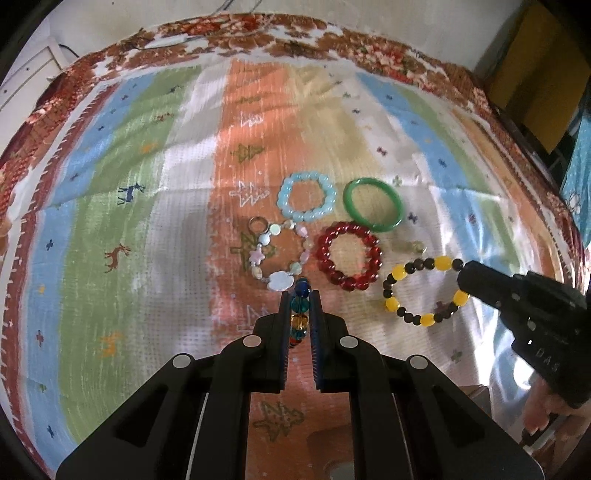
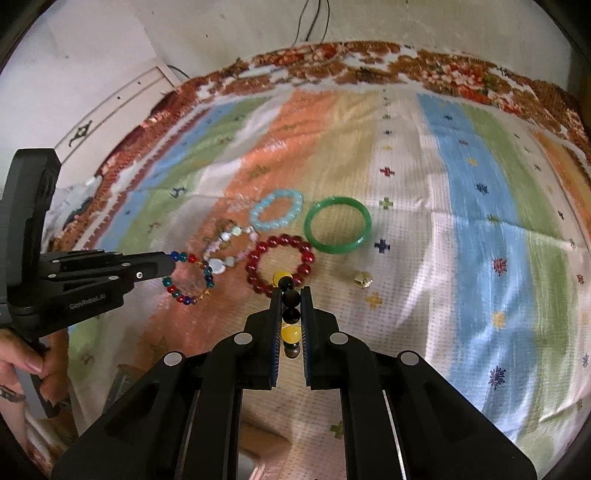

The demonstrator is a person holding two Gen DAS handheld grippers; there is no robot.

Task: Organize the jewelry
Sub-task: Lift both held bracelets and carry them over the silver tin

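Above striped cloth (image 1: pixel 147 206), 2 claws pinch bead bracelets

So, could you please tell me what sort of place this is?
Probably a room in a home: a patterned cloth spread over a floral bedspread, beside a plain white wall, with bracelets laid out.
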